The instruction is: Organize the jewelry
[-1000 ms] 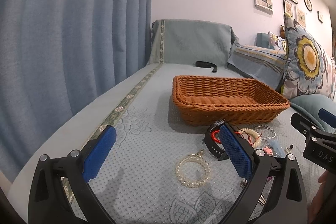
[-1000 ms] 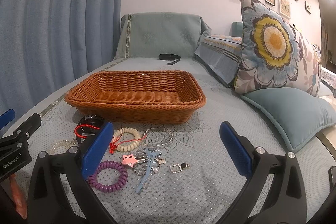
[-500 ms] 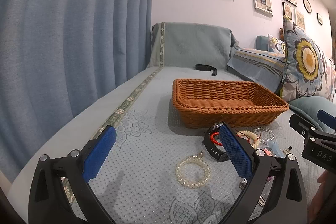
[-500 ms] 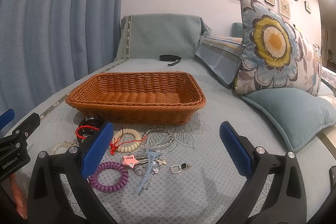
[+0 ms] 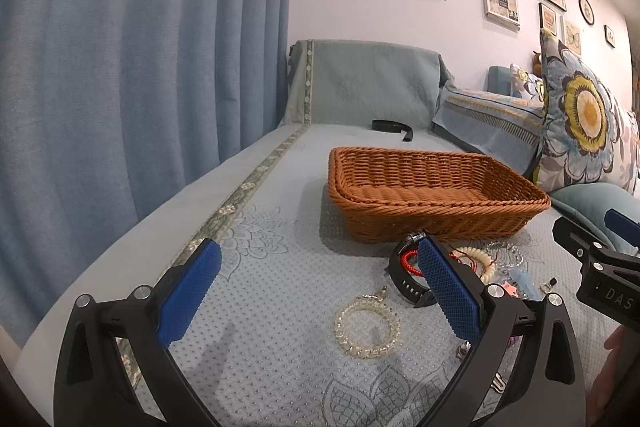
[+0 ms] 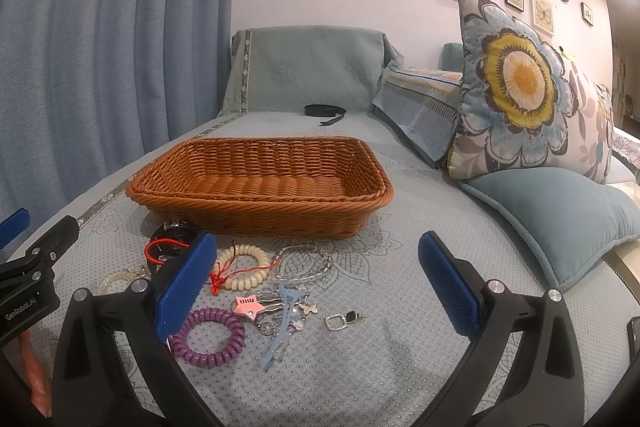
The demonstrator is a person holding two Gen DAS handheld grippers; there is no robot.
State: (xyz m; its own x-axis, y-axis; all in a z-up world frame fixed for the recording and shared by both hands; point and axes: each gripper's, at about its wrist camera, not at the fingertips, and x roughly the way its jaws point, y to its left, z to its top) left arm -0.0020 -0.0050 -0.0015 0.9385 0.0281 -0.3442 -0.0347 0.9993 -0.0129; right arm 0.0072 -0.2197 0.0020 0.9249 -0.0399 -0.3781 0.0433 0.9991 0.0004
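While nothing has been picked up yet, a long sofa seat (image 6: 400,367) covered in pale blue-green dotted fabric stretches ahead, with a blue curtain (image 5: 120,67) along its left side and a big flowered cushion (image 6: 520,87) on the right. Across the middle of the seat sits a shallow brown wicker basket (image 6: 260,205), empty as far as can be seen. Just in front of it lies a loose scatter of jewelry: a black watch (image 5: 404,279) with a red cord (image 6: 160,251) across it, a cream bead bracelet (image 6: 244,267), a clear bead bracelet (image 5: 367,323), a purple coil hair tie (image 6: 208,337), a pale blue hair clip (image 6: 280,331), a pink star clip (image 6: 246,303), and a small square pendant (image 6: 340,321). The left gripper (image 5: 316,291) and right gripper (image 6: 316,283) both hover low over the pile, fingers spread wide and holding nothing. A good first move is probably to take one separate piece, such as the clear bracelet, pinch across its band, lift clear of tangled neighbours, and lower it into the basket
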